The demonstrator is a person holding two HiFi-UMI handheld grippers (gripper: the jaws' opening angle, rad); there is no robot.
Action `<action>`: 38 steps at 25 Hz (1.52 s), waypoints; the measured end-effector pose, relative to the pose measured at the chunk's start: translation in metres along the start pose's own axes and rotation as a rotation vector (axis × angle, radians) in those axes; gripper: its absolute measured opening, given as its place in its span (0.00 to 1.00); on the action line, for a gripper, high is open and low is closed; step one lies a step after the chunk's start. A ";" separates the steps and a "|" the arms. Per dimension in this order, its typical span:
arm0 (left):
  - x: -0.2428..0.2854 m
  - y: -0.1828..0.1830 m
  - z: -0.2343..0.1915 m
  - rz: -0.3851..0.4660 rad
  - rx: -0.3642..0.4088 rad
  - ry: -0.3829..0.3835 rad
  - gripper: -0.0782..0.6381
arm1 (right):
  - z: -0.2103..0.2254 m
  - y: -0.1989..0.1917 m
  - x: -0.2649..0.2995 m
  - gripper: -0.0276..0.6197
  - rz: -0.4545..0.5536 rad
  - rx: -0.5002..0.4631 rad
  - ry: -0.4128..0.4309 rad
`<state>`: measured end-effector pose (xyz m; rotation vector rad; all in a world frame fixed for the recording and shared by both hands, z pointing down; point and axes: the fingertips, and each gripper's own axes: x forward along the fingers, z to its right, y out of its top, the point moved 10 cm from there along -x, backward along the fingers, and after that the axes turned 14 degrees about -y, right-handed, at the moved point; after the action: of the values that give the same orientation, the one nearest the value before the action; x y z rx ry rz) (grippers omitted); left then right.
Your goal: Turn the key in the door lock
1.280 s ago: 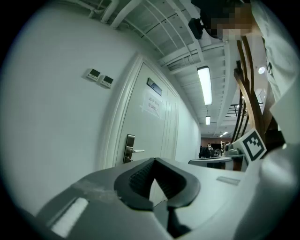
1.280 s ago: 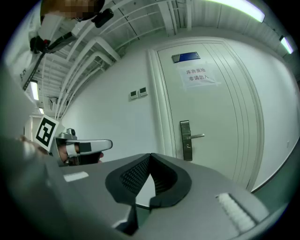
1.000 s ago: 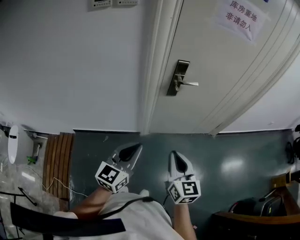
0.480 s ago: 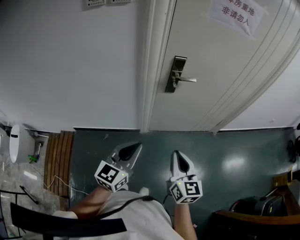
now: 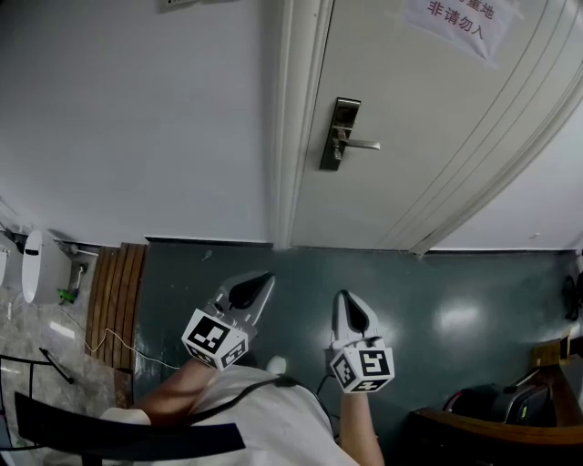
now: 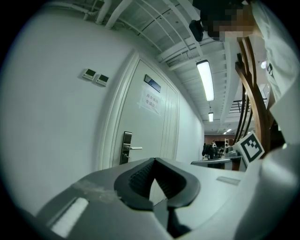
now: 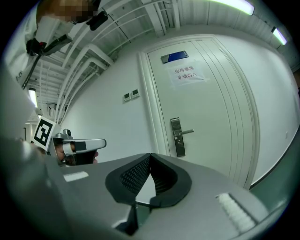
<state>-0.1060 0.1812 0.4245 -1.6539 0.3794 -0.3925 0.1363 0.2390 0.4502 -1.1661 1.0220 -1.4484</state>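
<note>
A white door (image 5: 437, 136) stands shut ahead, with a metal lock plate (image 5: 339, 132) and a lever handle (image 5: 362, 144) near its left edge. No key shows at the lock or in either gripper. My left gripper (image 5: 260, 278) and right gripper (image 5: 343, 296) are held low side by side over the dark floor, well short of the door. Both are shut with nothing between their pads. The left gripper view has the lock plate (image 6: 126, 147) just left of the left gripper (image 6: 153, 160). In the right gripper view the lock plate (image 7: 176, 137) stands above the right gripper (image 7: 150, 155).
A paper notice (image 5: 460, 23) is stuck high on the door. A white wall (image 5: 137, 118) runs left of the frame. Wooden slats (image 5: 114, 300) and a white device (image 5: 41, 268) are at the lower left. Dark furniture (image 5: 492, 428) fills the lower right corner.
The door and lock plate have slid slightly up and left in the head view and look a little nearer. Both grippers keep the same shut pose side by side.
</note>
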 end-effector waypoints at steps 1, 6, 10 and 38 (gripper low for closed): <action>0.001 0.000 0.002 -0.001 0.002 0.002 0.12 | 0.002 -0.001 -0.001 0.06 -0.002 0.001 0.003; 0.006 0.001 0.006 -0.014 0.014 0.003 0.12 | 0.009 0.000 0.000 0.06 -0.003 0.006 0.009; 0.014 0.002 0.002 -0.018 0.015 0.000 0.12 | 0.011 -0.001 0.007 0.06 -0.010 0.002 0.011; 0.100 0.024 -0.173 -0.015 -0.028 -0.146 0.12 | -0.009 0.038 0.173 0.06 -0.031 -0.013 -0.104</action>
<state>-0.0991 -0.0201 0.4232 -1.7024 0.2641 -0.2768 0.1228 0.0622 0.4398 -1.2586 0.9467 -1.3925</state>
